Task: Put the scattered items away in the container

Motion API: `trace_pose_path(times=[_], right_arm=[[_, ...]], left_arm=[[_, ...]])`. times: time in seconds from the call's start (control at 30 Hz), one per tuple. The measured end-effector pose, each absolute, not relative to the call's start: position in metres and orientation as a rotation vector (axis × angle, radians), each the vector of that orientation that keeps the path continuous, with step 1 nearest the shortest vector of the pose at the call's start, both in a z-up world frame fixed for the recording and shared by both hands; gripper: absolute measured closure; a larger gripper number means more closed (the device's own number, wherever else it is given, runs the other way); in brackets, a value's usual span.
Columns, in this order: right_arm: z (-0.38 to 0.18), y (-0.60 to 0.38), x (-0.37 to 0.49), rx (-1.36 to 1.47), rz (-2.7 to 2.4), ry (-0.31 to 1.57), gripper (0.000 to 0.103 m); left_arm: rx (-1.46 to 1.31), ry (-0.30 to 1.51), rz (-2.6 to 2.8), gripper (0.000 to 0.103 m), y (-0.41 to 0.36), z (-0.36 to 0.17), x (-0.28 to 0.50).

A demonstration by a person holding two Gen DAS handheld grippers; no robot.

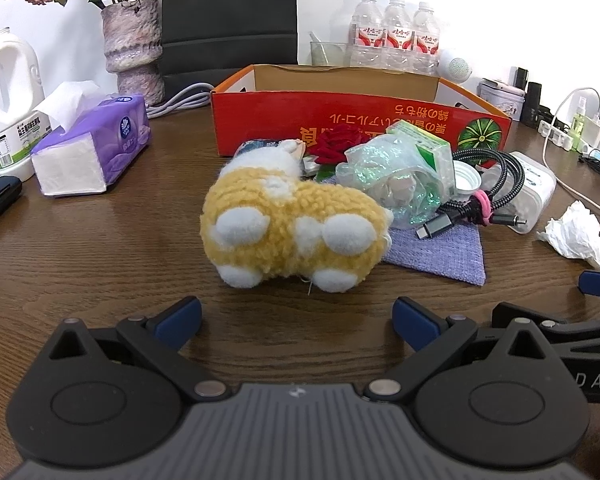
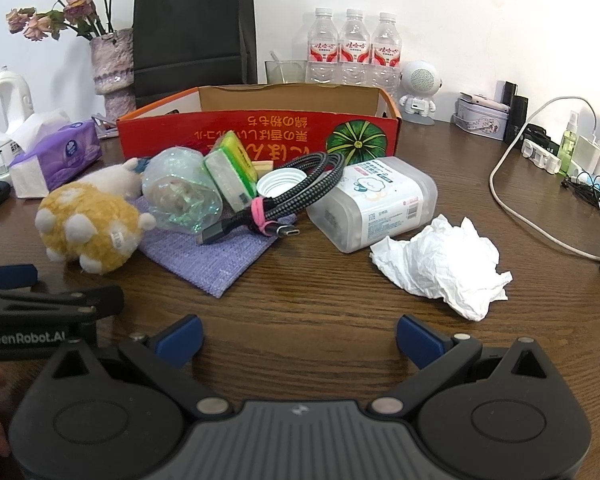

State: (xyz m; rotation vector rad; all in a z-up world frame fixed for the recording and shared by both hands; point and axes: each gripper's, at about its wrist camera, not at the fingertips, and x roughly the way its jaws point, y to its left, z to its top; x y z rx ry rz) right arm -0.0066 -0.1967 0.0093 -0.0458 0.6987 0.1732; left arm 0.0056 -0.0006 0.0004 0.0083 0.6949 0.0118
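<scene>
Both grippers, left [image 1: 296,316] and right [image 2: 299,336], gape empty; fluffy yellow-and-white plush toy [image 1: 296,220] sits frame-centre before red cardboard box [image 1: 356,120], risk: grabbing it drags purple woven cloth [image 1: 440,250] beneath.

A yellow-and-white plush toy [image 1: 296,222] lies on its side, paws outward. Behind the clutter stands an open red cardboard box [image 1: 360,120].

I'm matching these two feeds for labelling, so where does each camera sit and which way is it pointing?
Left wrist: sits behind the open left tool, low over the table, facing the yellow-and-white plush toy; the right tool's blue tip shows at the right edge.
Right wrist: sits behind the open right tool, facing the crumpled white tissue; a hand shows at the lower left.
Shared: the red cardboard box, the toy, and the braided black cable.
</scene>
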Motion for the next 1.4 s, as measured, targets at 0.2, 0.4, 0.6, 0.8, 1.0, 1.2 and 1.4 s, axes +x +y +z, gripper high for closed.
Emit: trace_pose_path(times=[0.2,0.4,0.6,0.8,1.0,1.2,1.4], right_arm=[[0.017,-0.204,-0.01,-0.031,0.185,0.673,0.02],[0.044,-0.239,-0.006,-0.043,0.124,0.54,0.017],[0.035,-0.263,0.026,-0.049,0.051,0.595,0.028],[0.016,-0.263,0.033,-0.038,0.093,0.656,0.077],[0.024,-0.262,0.017,-0.027,0.137,0.61,0.084],[0.051,-0.257,-0.02,-0.012,0.175,0.518,0.084],[0.093,-0.251,-0.048,0.001,0.234,0.376,0.084]], left_arm=[[0.04,0.556,-0.056,0.0,0.002,0.015,-0.013],[0.084,0.386,-0.14,0.0,0.024,0.038,-0.007],[-0.083,0.579,-0.148,0.0,0.045,0.031,0.052],[-0.136,0.67,-0.079,0.025,0.059,0.021,0.074],[-0.215,0.628,-0.07,0.058,0.074,0.03,0.056],[-0.242,0.496,-0.08,0.059,0.073,0.061,-0.007],[-0.234,0.339,-0.121,0.058,0.072,0.113,-0.019]])
